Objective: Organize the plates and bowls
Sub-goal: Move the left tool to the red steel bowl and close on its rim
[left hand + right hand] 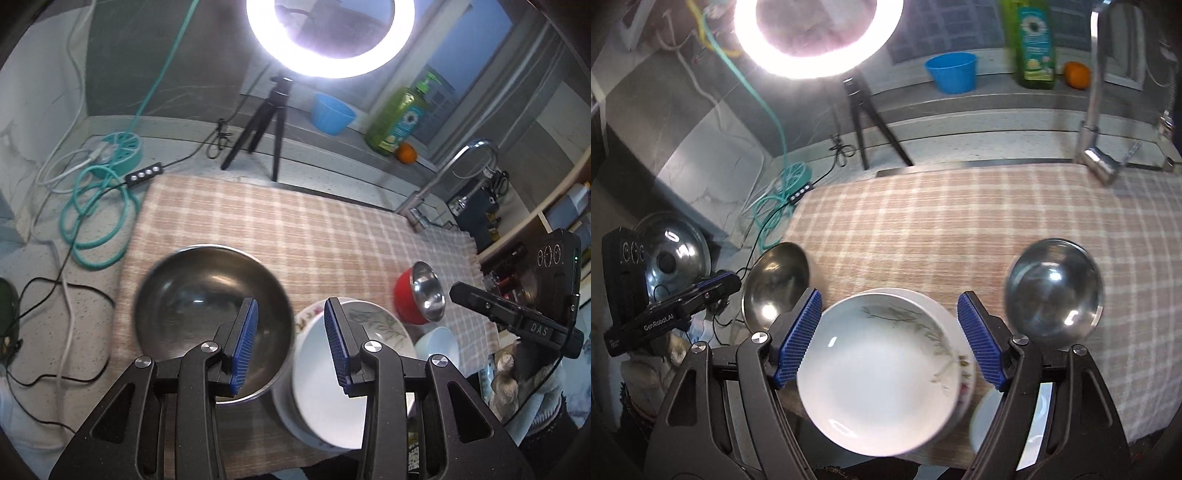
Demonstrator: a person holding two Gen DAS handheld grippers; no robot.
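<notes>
Left gripper (290, 345): we see its jaws parted to a moderate gap with nothing between the blue pads; it hangs at lower centre of the left wrist view, over the seam between the steel bowl and the plates.
Right gripper (890, 339): we read the jaws as wide and empty; the white plate lies below them, apart from both pads.
White plate (879, 384): lower centre of the right wrist view, lying on top of a floral plate (964, 373) whose patterned rim shows at its right edge. We judge both ceramic: stiff, glazed, slippery, and liable to chip.
Large steel bowl (210, 314): lower left of centre in the left wrist view, on the checked cloth (295, 229). We judge it light, rigid and slick.
Red bowl (419, 297): right of centre in the left wrist view, tipped on its side, steel lining facing us.
Small white bowl (439, 345): just below the red bowl, near the plates.
Grip point, plates: we advise pinching across the rim, one pad above and one below, where the lip overhangs.
Grip point, bowls: we advise clamping the wall at the rim, one pad inside and one outside.
Handling caution: we expect metal and glaze to slide in the pads; lift level and set down softly.
</notes>
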